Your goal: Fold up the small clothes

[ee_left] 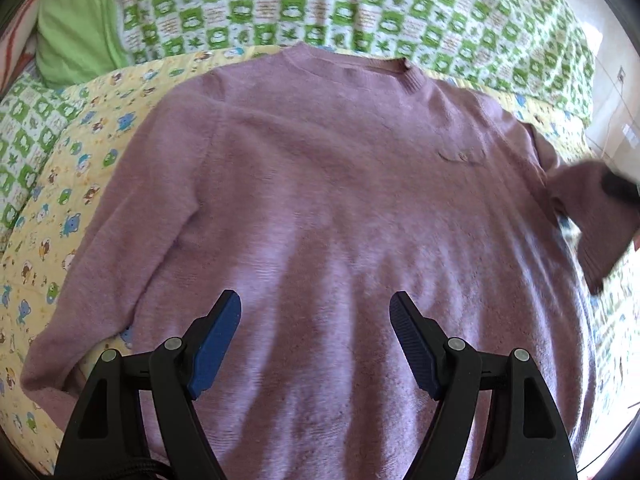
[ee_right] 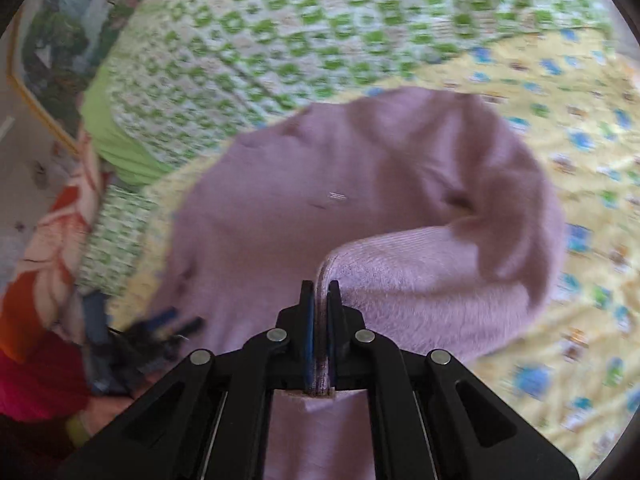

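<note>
A mauve knitted sweater (ee_left: 328, 184) lies face up on a yellow cartoon-print quilt (ee_left: 64, 208), neck toward the far side. My left gripper (ee_left: 316, 320) hovers open over the sweater's lower middle, nothing between its blue pads. The sweater's right sleeve (ee_left: 592, 216) is lifted off the bed at the right edge, where a dark blurred fingertip of the other gripper shows. In the right wrist view my right gripper (ee_right: 320, 292) is shut on the sleeve's cuff (ee_right: 424, 280), and the sleeve arches up and back toward the sweater body (ee_right: 304, 208). The left gripper (ee_right: 160, 328) shows there as a blur at lower left.
A green-and-white checked blanket (ee_left: 320, 4) covers the far side of the bed, with a plain green pillow (ee_left: 76, 28) at the far left. An orange-and-red floral fabric (ee_right: 48, 260) lies at the left in the right wrist view, with a framed picture (ee_right: 52, 40) on the wall beyond.
</note>
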`<state>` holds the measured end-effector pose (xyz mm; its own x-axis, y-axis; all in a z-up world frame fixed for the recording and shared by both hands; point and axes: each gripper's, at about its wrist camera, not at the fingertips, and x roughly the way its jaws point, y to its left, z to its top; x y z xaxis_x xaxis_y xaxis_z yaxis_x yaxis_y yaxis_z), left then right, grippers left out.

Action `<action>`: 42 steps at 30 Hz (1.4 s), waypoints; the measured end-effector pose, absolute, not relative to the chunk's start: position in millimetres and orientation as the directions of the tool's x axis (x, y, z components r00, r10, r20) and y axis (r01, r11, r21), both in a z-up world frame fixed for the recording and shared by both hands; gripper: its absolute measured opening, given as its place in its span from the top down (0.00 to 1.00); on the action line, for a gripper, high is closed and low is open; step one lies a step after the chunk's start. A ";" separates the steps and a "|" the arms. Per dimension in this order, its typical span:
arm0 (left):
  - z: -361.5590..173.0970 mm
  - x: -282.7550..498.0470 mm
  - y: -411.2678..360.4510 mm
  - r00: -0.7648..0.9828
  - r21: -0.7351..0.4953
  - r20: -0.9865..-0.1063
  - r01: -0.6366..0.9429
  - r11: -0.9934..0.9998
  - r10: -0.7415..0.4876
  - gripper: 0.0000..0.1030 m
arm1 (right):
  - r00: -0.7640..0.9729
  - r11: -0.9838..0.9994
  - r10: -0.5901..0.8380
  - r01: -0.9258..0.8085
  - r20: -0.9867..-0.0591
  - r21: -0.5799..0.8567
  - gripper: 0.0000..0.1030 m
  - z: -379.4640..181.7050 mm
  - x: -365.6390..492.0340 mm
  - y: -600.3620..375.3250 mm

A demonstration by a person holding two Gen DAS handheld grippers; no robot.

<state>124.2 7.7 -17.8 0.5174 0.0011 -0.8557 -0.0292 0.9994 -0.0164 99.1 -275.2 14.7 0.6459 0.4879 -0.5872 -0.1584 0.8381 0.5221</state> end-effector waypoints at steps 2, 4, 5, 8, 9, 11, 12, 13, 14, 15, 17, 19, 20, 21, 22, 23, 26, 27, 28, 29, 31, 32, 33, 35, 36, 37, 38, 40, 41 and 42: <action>-15.8 125.7 14.8 0.521 -0.031 -0.854 -0.050 0.998 0.000 0.25 | 0.627 0.796 0.558 -0.218 -0.544 0.565 0.94 24.9 121.8 -243.8; -14.1 128.5 21.5 0.527 -0.052 -0.850 -0.071 0.996 -0.007 0.25 | 0.606 0.769 0.603 -0.266 -0.519 0.581 0.94 32.1 145.4 -214.8; -13.7 130.0 23.8 0.528 -0.061 -0.849 -0.079 0.995 -0.010 0.25 | 0.589 0.754 0.626 -0.289 -0.511 0.590 0.94 33.0 159.2 -196.1; -13.6 136.1 30.6 0.527 -0.083 -0.850 -0.107 0.991 -0.014 0.24 | 0.530 0.721 0.674 -0.318 -0.515 0.616 0.94 23.5 198.7 -152.2; -14.4 139.2 33.5 0.525 -0.089 -0.851 -0.118 0.989 -0.014 0.24 | 0.511 0.716 0.682 -0.323 -0.523 0.619 0.94 18.6 209.6 -139.5; -16.6 144.9 38.2 0.523 -0.102 -0.852 -0.139 0.985 -0.014 0.24 | 0.468 0.712 0.694 -0.332 -0.547 0.619 0.94 4.1 229.4 -112.9; -18.1 147.6 40.2 0.520 -0.105 -0.854 -0.148 0.983 -0.013 0.23 | 0.449 0.709 0.699 -0.335 -0.557 0.620 0.94 -2.1 237.7 -103.5; -20.8 151.9 43.4 0.515 -0.113 -0.857 -0.160 0.981 -0.015 0.23 | 0.426 0.707 0.703 -0.333 -0.569 0.623 0.94 -10.4 248.5 -90.7; -23.6 155.7 45.9 0.508 -0.117 -0.861 -0.171 0.978 -0.014 0.23 | 0.409 0.705 0.706 -0.333 -0.578 0.626 0.94 -17.7 254.8 -85.6; -25.3 158.0 47.2 0.505 -0.119 -0.863 -0.177 0.977 -0.014 0.23 | 0.393 0.703 0.709 -0.332 -0.586 0.629 0.94 -24.0 259.5 -81.0; -30.2 166.6 50.2 0.496 -0.113 -0.868 -0.185 0.976 -0.006 0.23 | 0.359 0.700 0.713 -0.323 -0.602 0.637 0.94 -39.0 270.1 -75.0; -33.7 174.0 51.6 0.488 -0.108 -0.873 -0.185 0.977 -0.004 0.23 | 0.333 0.692 0.721 -0.304 -0.608 0.654 0.91 -50.5 278.7 -72.2; -35.3 178.2 52.0 0.485 -0.108 -0.874 -0.181 0.978 -0.007 0.23 | 0.321 0.692 0.721 -0.282 -0.614 0.665 0.90 -56.5 284.2 -72.2; -36.3 182.1 51.9 0.483 -0.106 -0.876 -0.176 0.979 -0.008 0.22 | 0.311 0.689 0.723 -0.263 -0.616 0.676 0.89 -60.7 286.5 -76.5; -37.3 187.1 51.3 0.481 -0.100 -0.877 -0.168 0.981 -0.007 0.22 | 0.300 0.679 0.732 -0.248 -0.612 0.691 0.85 -63.2 288.6 -78.7; -38.4 192.3 50.1 0.479 -0.093 -0.878 -0.159 0.983 -0.005 0.21 | 0.294 0.664 0.745 -0.242 -0.598 0.708 0.77 -63.2 289.0 -82.3; -40.0 208.4 45.3 0.480 -0.080 -0.877 -0.120 0.990 -0.013 0.21 | 0.319 0.641 0.762 -0.250 -0.564 0.726 0.71 -53.3 282.3 -96.9; -41.0 214.9 43.1 0.480 -0.075 -0.877 -0.105 0.992 -0.015 0.20 | 0.329 0.638 0.763 -0.251 -0.556 0.728 0.71 -49.2 279.6 -103.3; -42.8 221.4 41.1 0.478 -0.067 -0.878 -0.093 0.993 -0.014 0.20 | 0.344 0.640 0.760 -0.248 -0.552 0.727 0.71 -44.6 276.2 -111.3; -45.7 228.2 39.5 0.472 -0.058 -0.881 -0.085 0.995 -0.011 0.20 | 0.368 0.646 0.752 -0.246 -0.547 0.723 0.71 -38.5 271.3 -122.0; -51.9 238.9 38.4 0.457 -0.070 -0.889 -0.075 0.995 -0.028 0.20 | 0.413 0.656 0.734 -0.227 -0.539 0.720 0.71 -30.5 262.0 -142.7; -54.8 244.0 38.6 0.451 -0.096 -0.891 -0.073 0.993 -0.053 0.22 | 0.437 0.659 0.724 -0.210 -0.534 0.722 0.71 -28.2 254.9 -154.5; -56.8 247.7 38.3 0.448 -0.118 -0.891 -0.073 0.990 -0.073 0.25 | 0.456 0.663 0.714 -0.194 -0.531 0.723 0.71 -27.2 248.8 -164.6; -58.3 253.6 35.4 0.452 -0.169 -0.883 -0.058 0.984 -0.126 0.40 | 0.489 0.673 0.690 -0.161 -0.534 0.722 0.71 -27.0 234.4 -184.4; -57.9 254.9 32.6 0.455 -0.185 -0.879 -0.043 0.982 -0.145 0.58 | 0.502 0.678 0.679 -0.149 -0.536 0.720 0.71 -27.1 228.0 -192.4; -55.6 255.8 28.0 0.459 -0.184 -0.875 -0.022 0.983 -0.154 0.69 | 0.515 0.684 0.666 -0.134 -0.540 0.717 0.71 -27.8 222.0 -199.4; -52.2 256.1 24.9 0.465 -0.172 -0.873 -0.011 0.985 -0.147 0.92 | 0.528 0.690 0.651 -0.115 -0.545 0.714 0.71 -29.0 215.2 -207.9; -36.6 254.6 22.2 0.479 -0.220 -0.854 0.020 0.975 -0.202 0.97 | 0.550 0.697 0.631 -0.094 -0.546 0.711 0.71 -30.2 206.2 -221.1; -24.2 251.3 23.4 0.505 -0.229 -0.837 0.028 0.973 -0.211 0.97 | 0.566 0.706 0.613 -0.080 -0.551 0.704 0.71 -30.2 201.4 -229.4; -9.4 247.4 26.2 0.539 -0.237 -0.813 0.039 0.971 -0.220 0.97 | 0.578 0.713 0.598 -0.068 -0.555 0.697 0.71 -30.6 197.4 -236.0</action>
<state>247.4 26.2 -9.4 0.5390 -0.2200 -0.8131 0.0392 0.9708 -0.2367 197.4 -236.0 -30.6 0.5782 0.5980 -0.5550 -0.0683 0.7134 0.6974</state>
